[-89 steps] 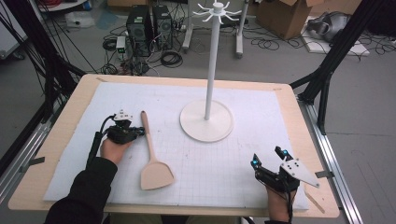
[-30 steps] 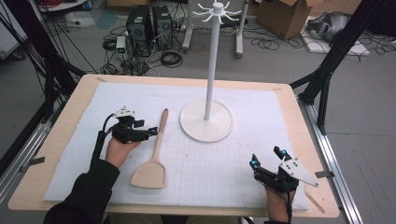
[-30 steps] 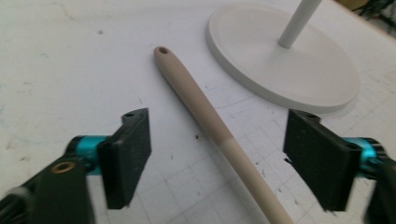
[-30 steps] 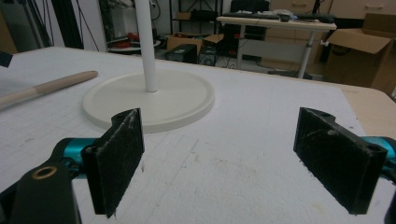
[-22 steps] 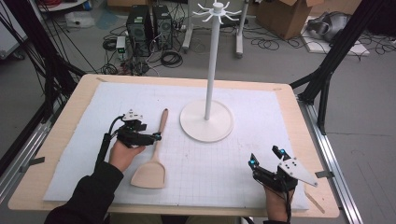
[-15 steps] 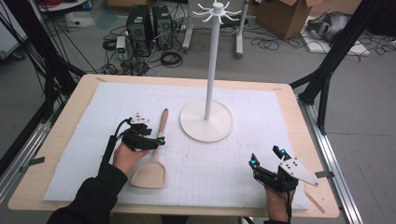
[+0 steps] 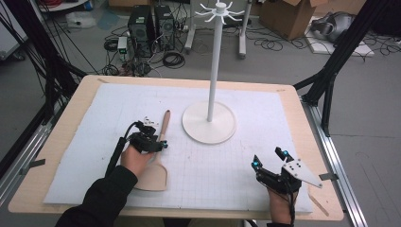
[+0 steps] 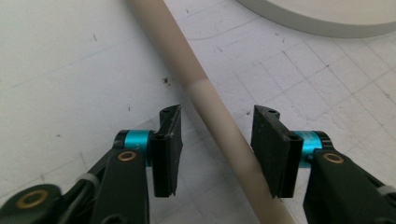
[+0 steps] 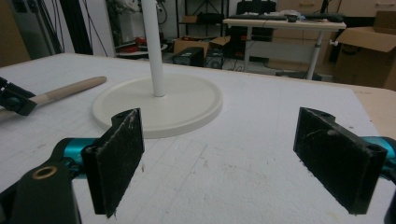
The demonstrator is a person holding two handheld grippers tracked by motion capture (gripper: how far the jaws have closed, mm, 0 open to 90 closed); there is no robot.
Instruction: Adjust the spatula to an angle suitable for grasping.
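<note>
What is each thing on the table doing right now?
wooden spatula: lying flat on the mat, handle between the left gripper's pads.
left gripper: jaws have just been closing around the handle, not yet pressing on it.
right gripper: open, holding nothing.
white stand: upright, hooks at the top bare.
white mat: spread flat on the table.

Black left gripper (image 8: 212, 149) (teal collars, brass screws), 2 jaws, black sleeve (image 7: 101, 198).

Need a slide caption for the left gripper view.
Left gripper, jaws just closing, straddles the wooden spatula handle without pressing it yet.
</note>
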